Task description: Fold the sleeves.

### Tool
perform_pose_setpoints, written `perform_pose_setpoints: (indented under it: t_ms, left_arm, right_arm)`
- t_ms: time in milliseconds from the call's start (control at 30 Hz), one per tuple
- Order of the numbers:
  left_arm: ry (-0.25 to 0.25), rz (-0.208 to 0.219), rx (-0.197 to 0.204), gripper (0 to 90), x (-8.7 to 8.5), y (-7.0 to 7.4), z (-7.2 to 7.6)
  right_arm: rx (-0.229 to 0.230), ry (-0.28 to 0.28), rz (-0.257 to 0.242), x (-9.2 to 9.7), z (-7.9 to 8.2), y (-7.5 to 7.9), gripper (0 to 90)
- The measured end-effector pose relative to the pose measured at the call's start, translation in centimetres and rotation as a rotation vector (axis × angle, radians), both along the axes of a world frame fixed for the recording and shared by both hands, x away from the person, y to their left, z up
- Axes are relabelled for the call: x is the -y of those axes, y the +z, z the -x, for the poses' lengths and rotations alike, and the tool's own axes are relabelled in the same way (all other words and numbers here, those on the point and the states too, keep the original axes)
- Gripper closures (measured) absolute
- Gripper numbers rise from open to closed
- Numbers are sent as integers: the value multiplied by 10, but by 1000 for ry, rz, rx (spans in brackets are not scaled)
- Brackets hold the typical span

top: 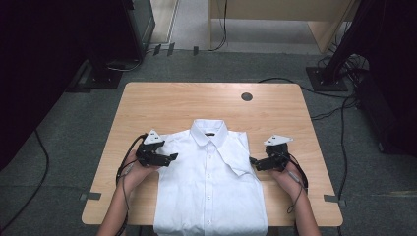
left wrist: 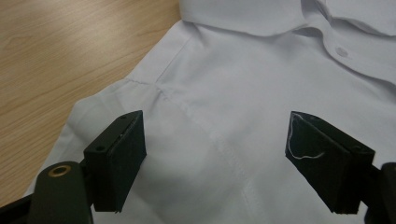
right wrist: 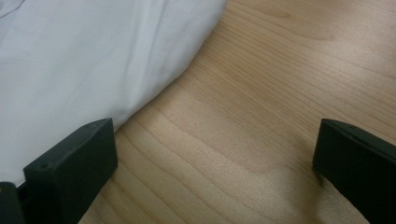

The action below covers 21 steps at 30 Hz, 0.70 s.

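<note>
A white button-up shirt (top: 210, 182) lies flat and partly folded on the wooden table (top: 162, 101), collar toward the far side. My left gripper (top: 173, 157) hovers at the shirt's left shoulder, jaws open. In the left gripper view that same left gripper (left wrist: 215, 158) has its jaws wide apart over the shirt (left wrist: 233, 93) near the shoulder seam, with nothing pinched. My right gripper (top: 252, 161) sits at the shirt's right edge, jaws open. In the right gripper view the right gripper (right wrist: 210, 163) straddles bare table (right wrist: 261, 93) beside the shirt's edge (right wrist: 93, 60).
A round dark hole (top: 247, 97) marks the table's far right part. Bare wood lies beyond the collar and on both sides of the shirt. Cables (top: 339, 113) trail over the grey floor to the right. The shirt's hem hangs at the table's near edge.
</note>
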<state>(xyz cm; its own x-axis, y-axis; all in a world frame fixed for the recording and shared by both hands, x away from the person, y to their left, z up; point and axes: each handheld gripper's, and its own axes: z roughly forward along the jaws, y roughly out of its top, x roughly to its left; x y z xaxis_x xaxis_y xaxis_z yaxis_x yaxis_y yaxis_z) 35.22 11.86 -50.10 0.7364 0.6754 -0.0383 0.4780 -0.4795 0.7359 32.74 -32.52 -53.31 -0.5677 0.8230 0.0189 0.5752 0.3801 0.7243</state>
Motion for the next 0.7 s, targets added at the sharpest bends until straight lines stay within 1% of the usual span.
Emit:
perform_pose_setpoints:
  t_ms: [267,367,633,700]
  left_arm:
    - [20,3,5,201,-8,1,-2]
    - [30,3,-3,201,-12,2,-2]
    - [44,8,5,201,-17,2,-3]
    - [51,4,11,201,-19,2,-3]
  right_arm:
    - [0,-1,0,0,0,0,0]
    - [0,-5,0,0,0,0,0]
    - [0,-10,0,-1,0,0,0]
    - [0,-10,0,-1,0,0,0]
